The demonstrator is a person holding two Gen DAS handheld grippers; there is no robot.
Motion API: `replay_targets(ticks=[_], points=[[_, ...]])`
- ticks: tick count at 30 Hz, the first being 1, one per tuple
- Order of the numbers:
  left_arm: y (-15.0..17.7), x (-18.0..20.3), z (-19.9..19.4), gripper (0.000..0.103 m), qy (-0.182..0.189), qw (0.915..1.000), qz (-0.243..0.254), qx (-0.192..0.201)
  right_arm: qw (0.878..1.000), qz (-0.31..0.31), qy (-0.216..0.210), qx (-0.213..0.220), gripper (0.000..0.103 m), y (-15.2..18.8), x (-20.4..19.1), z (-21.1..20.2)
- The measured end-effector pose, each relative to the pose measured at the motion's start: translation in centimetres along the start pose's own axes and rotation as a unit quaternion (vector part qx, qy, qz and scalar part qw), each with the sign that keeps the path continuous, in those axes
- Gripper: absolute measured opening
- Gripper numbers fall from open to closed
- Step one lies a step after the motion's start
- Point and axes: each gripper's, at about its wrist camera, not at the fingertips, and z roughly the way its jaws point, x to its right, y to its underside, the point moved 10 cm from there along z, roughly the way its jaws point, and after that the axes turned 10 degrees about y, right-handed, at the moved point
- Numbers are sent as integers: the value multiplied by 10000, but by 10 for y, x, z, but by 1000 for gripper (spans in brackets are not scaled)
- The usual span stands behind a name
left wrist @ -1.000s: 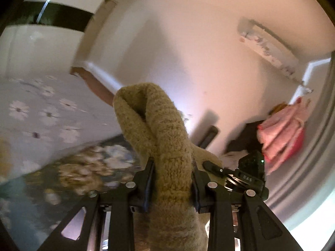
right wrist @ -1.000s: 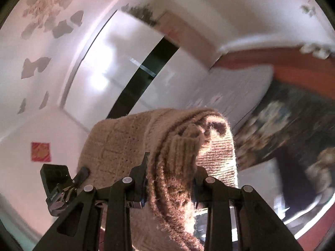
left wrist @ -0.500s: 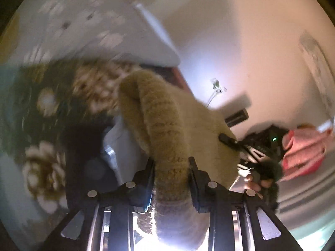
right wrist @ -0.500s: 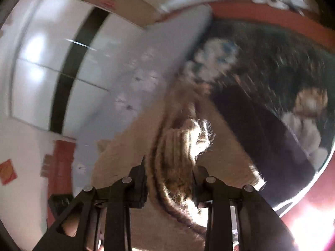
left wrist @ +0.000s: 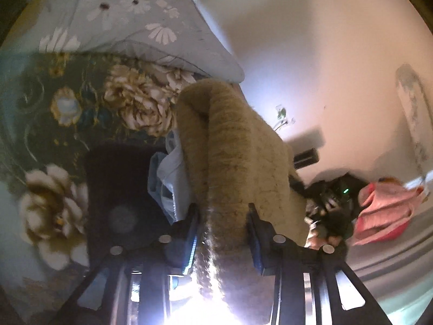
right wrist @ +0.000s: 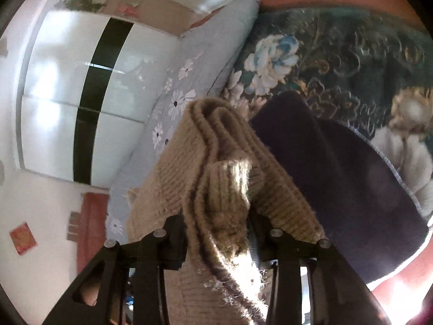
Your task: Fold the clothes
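Garment: thick tan rib-knit wool sweater [left wrist: 232, 162], bunched in several layers, fuzzy at the edges.
Location: between both grippers, held over a dark floral-patterned bedspread [left wrist: 81, 103]; lower part apparently draped down toward a dark purple folded garment [right wrist: 338, 178] on the bed; contact with that garment not discernible.
Left gripper [left wrist: 223, 233]: black two-finger tool, jaws opening, folded knit edge lying between them; pads seemingly just clear of the wool on either side.
Right gripper [right wrist: 216, 233]: black two-finger tool, jaws opening, a stacked roll of ribbed hem between them; gap visible beside the right-hand pad.
Neighbouring items: pale blue folded cloth [left wrist: 167, 178] beside the sweater in the left wrist view; light grey daisy-print pillow [left wrist: 130, 19] at the bed's head; pink garment [left wrist: 384, 211] hanging in the background.
Handling, weight: moderately heavy for clothing, likely to sag and pull at any pinched point.
Handling, stiffness: soft, limp, springy; folds prone to relaxing once released.
Handling, surface: rough, high-friction, unlikely to slip; loose fibres liable to snag on pads.
Fragility: robust, though stretchable under hard tugs.
Grasp points: doubled ribbed hem or shoulder seams, several layers together, one gripper at each corner.
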Motion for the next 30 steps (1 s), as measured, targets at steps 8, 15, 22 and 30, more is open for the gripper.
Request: replay_targets(ticks=[8,15,22,30], points=[[-17,31,-48,52,-551,9939,879,385,9922,-731,838,566,42,-9,-15,-44],[-6,67,-20,55,-587,9864,1530,97,9874,-1221,625,790,42,9,-48,-50],[27,42,15,56,-796,9850,1497,-306,9873,-1290,836,393,41,47,-23,2],[41,50,5,56,-876,9823,1624,-326,9854,-1282,994,522,41,52,-26,-7]])
